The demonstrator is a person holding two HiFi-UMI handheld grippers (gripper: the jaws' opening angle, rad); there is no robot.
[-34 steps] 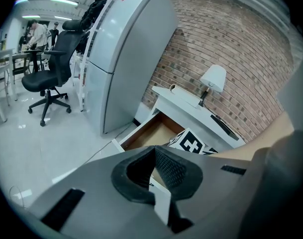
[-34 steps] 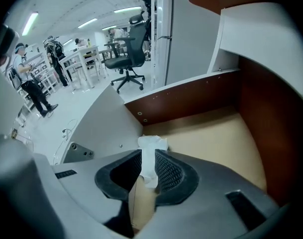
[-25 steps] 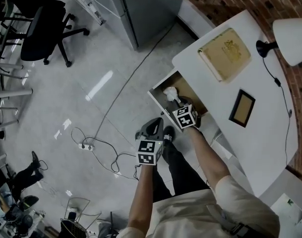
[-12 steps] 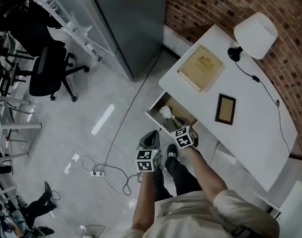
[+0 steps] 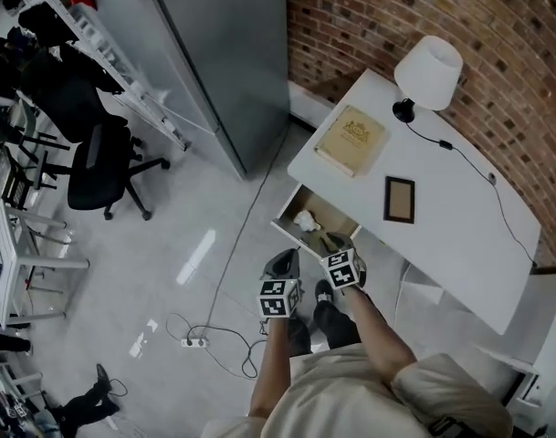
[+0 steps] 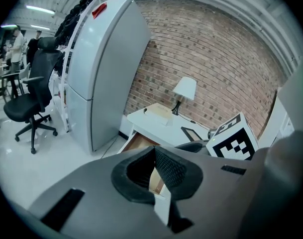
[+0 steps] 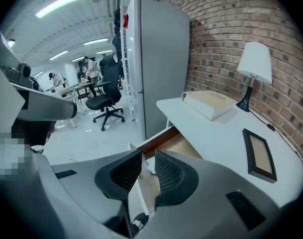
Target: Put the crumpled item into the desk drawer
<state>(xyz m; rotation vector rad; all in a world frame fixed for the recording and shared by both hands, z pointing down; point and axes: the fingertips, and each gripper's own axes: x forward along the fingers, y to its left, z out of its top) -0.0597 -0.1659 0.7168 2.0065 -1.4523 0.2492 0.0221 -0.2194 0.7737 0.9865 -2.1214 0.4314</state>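
Observation:
The white desk (image 5: 442, 217) has its drawer (image 5: 337, 219) pulled open toward the floor. A crumpled white item (image 5: 305, 219) lies inside the drawer near its front left corner. My right gripper (image 5: 336, 243) hovers just in front of the drawer, jaws a narrow gap apart and holding nothing. In the right gripper view, the drawer (image 7: 178, 144) and a bit of the white item (image 7: 150, 164) show past the right gripper (image 7: 148, 171). My left gripper (image 5: 283, 262) hangs over the floor left of the drawer, and in its own view the left gripper (image 6: 153, 156) is shut and empty.
On the desk are a tan book (image 5: 351, 140), a picture frame (image 5: 399, 199) and a white lamp (image 5: 428, 71). A tall grey cabinet (image 5: 214, 53) stands left of the desk against the brick wall. A cable and power strip (image 5: 195, 342) lie on the floor; an office chair (image 5: 99, 167) stands further left.
The head view has pulled up and back, showing more of the room. My right gripper has drawn back from the drawer, and the crumpled item stays inside.

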